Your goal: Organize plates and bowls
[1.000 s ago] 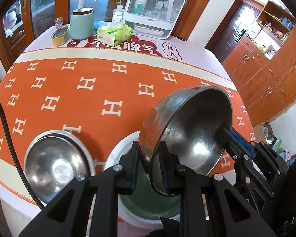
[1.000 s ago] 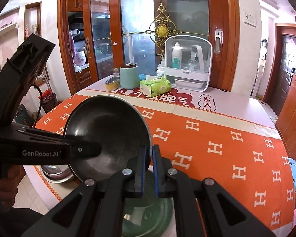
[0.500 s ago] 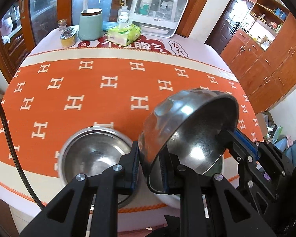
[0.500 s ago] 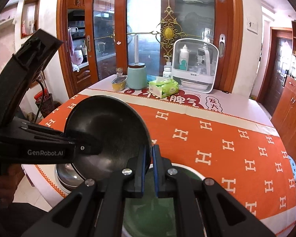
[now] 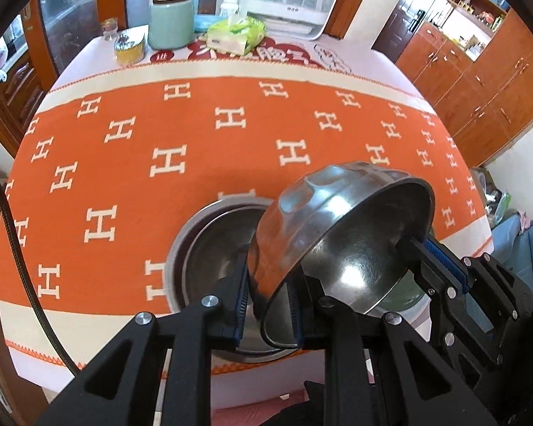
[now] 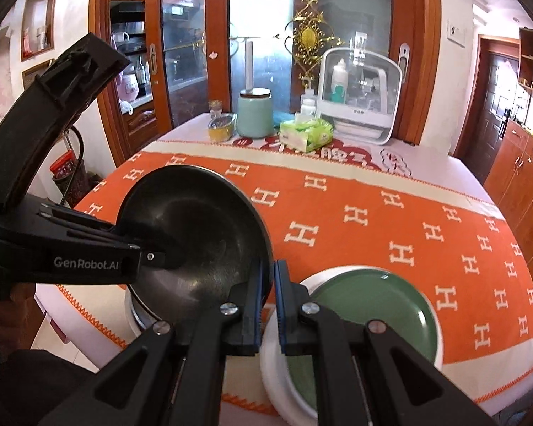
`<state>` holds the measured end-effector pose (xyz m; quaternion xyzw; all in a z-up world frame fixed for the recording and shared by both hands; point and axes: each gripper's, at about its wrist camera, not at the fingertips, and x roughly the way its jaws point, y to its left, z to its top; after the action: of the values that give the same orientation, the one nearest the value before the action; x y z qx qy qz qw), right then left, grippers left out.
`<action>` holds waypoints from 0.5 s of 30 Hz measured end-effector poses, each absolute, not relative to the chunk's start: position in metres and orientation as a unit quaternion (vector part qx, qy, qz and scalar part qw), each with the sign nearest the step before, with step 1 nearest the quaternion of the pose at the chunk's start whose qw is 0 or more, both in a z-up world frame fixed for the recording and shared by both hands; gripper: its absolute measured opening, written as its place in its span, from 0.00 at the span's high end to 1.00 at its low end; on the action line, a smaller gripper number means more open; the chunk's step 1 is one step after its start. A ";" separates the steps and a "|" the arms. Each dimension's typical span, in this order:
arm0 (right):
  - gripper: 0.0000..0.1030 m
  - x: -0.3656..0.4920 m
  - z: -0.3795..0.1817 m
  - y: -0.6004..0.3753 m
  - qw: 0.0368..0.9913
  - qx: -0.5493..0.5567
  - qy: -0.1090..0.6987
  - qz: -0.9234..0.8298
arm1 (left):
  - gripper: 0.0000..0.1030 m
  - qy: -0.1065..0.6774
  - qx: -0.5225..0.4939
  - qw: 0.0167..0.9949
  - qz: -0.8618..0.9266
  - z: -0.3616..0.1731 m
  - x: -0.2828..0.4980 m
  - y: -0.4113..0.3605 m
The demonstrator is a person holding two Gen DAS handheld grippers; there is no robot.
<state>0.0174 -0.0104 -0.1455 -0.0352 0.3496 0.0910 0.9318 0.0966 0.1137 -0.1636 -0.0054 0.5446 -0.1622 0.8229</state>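
Bowls of steel are two: one steel bowl (image 5: 341, 234) is tilted in the air, its rim gripped by both the left tool (image 5: 268, 305) and the right tool (image 6: 268, 305); the second bowl (image 5: 209, 248) sits empty on the table (image 5: 131, 163) under it. One green plate (image 6: 373, 316) lies on a white plate (image 6: 272, 362), nothing on it.

Both grippers' fingers (image 6: 252, 305) clamp steel bowl (image 6: 195, 230); green plate (image 6: 376, 316) beside.
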 end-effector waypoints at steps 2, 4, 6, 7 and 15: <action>0.93 0.018 -0.150 -0.005 0.928 -0.035 0.359 0.089 | 0.83 0.551 -0.003 0.819 -0.163 -0.168 0.099 0.117; 0.93 0.018 -0.155 0.001 0.925 -0.034 0.369 0.086 | 0.83 0.559 0.001 0.813 -0.164 -0.173 0.101 0.120; 0.93 0.019 -0.160 0.005 0.921 -0.032 0.380 0.081 | 0.83 0.568 0.004 0.806 -0.167 -0.180 0.102 0.123; 0.93 0.019 -0.162 0.006 0.920 -0.031 0.383 0.080 | 0.83 0.571 0.006 0.803 -0.167 -0.182 0.103 0.124; 0.93 0.019 -0.169 0.019 0.913 -0.027 0.400 0.072 | 0.81 0.589 0.019 0.789 -0.174 -0.195 0.108 0.132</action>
<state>0.0194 0.0192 -0.1689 -0.0272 0.4003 0.0723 0.9131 0.1079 0.1318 -0.1949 0.0193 0.5891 -0.1745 0.7888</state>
